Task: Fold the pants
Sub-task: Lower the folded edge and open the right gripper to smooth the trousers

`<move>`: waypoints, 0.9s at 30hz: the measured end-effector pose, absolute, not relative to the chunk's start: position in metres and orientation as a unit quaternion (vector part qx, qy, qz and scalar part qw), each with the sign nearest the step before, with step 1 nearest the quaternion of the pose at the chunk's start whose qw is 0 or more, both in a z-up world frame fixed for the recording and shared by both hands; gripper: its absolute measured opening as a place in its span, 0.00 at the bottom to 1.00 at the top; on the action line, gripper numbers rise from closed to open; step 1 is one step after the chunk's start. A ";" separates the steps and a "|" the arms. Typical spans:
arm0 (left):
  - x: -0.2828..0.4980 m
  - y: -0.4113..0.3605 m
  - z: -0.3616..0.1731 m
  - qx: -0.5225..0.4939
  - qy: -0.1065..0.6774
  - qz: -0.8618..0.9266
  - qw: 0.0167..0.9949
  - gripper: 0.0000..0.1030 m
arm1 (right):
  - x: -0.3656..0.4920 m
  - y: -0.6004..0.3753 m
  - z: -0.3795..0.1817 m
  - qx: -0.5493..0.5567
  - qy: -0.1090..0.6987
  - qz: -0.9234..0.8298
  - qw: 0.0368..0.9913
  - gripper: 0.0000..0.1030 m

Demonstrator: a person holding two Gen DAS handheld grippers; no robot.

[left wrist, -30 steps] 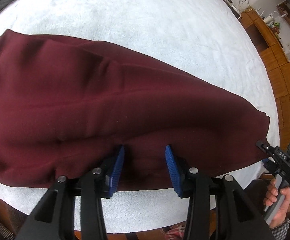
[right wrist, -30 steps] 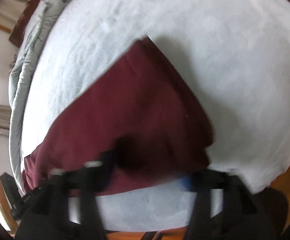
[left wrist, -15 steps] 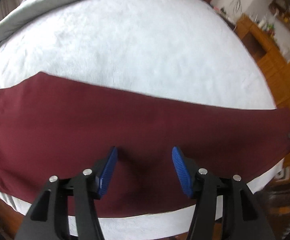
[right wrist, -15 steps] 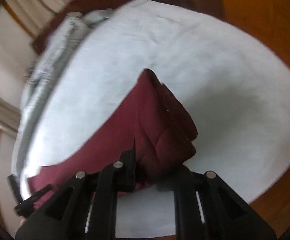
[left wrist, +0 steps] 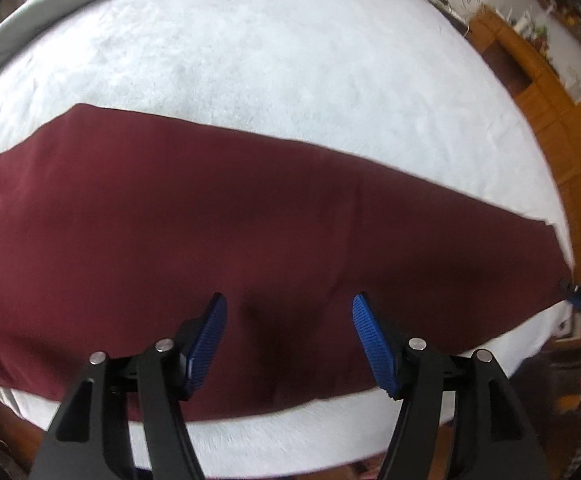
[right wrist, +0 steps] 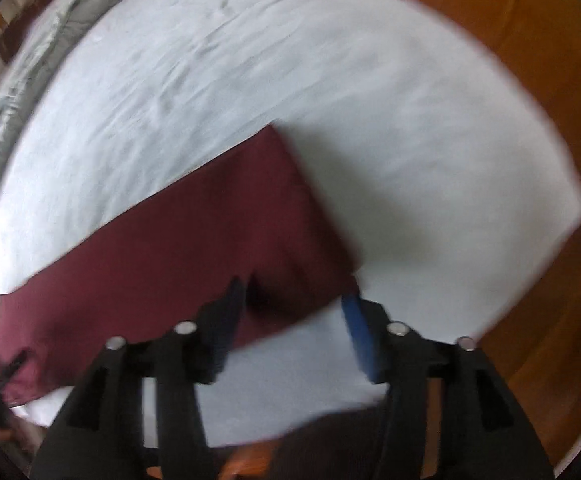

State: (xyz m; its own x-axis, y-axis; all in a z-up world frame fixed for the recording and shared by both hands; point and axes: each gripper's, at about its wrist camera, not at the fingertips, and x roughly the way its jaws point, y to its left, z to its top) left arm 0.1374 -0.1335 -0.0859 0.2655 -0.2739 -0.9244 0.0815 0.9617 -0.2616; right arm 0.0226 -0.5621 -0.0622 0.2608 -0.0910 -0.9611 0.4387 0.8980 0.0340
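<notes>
Lying flat on white bed (left wrist: pixel 290 60), maroon pants (left wrist: pixel 250 220), both hand-held grippers spread

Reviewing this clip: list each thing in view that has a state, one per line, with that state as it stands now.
maroon pants: laid out long and flat on the bed, smooth, no cross fold visible.
left gripper: open, over the pants' near edge, holding nothing.
right gripper: open, at the pants' end; blurred.
white bed cover: spread out under the pants.
grey duvet: bunched at the bed's far side.
</notes>
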 end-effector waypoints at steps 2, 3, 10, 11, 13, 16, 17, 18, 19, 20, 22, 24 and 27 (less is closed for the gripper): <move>0.134 -0.129 -0.080 -0.087 0.599 -0.123 0.787 0.65 | 0.008 -0.556 -0.041 0.119 0.564 -0.193 0.794 0.58; 0.130 -0.125 -0.079 -0.099 0.603 -0.127 0.782 0.66 | 0.005 -0.549 -0.033 0.126 0.556 -0.173 0.803 0.58; 0.112 -0.106 -0.092 -0.136 0.611 -0.097 0.774 0.66 | 0.027 -0.441 -0.059 0.163 0.598 0.030 0.784 0.61; 0.110 -0.100 -0.094 -0.132 0.610 -0.094 0.776 0.66 | 0.035 -0.418 -0.066 0.136 0.603 0.043 0.785 0.61; 0.111 -0.095 -0.099 -0.113 0.605 -0.086 0.784 0.66 | 0.047 -0.387 -0.074 0.097 0.610 0.059 0.784 0.61; 0.114 -0.090 -0.117 -0.107 0.617 -0.074 0.776 0.66 | 0.056 -0.363 -0.092 0.044 0.627 0.054 0.776 0.61; 0.114 -0.087 -0.122 -0.113 0.617 -0.078 0.775 0.66 | 0.052 -0.360 -0.102 0.036 0.644 0.048 0.763 0.61; 0.114 -0.085 -0.124 -0.114 0.615 -0.084 0.776 0.66 | 0.054 -0.360 -0.111 0.038 0.656 0.042 0.753 0.61; 0.114 -0.086 -0.124 -0.110 0.616 -0.087 0.775 0.66 | 0.054 -0.364 -0.119 0.044 0.657 0.044 0.751 0.61; 0.114 -0.086 -0.123 -0.108 0.617 -0.088 0.775 0.68 | 0.053 -0.365 -0.120 0.045 0.654 0.046 0.754 0.60; 0.115 -0.087 -0.121 -0.108 0.620 -0.090 0.772 0.68 | 0.052 -0.366 -0.117 0.043 0.652 0.049 0.756 0.60; 0.112 -0.079 -0.112 -0.117 0.620 -0.090 0.771 0.68 | 0.050 -0.367 -0.111 0.048 0.646 0.048 0.760 0.60; 0.103 -0.071 -0.102 -0.150 0.622 -0.101 0.762 0.68 | 0.045 -0.383 -0.096 0.084 0.643 0.055 0.760 0.62</move>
State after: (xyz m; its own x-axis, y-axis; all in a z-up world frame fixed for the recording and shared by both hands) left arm 0.1030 -0.0707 -0.1016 0.2055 -0.3403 -0.9176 -0.0323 0.9347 -0.3539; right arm 0.0447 -0.3834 -0.0959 0.1679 0.1922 -0.9669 0.0247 0.9797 0.1990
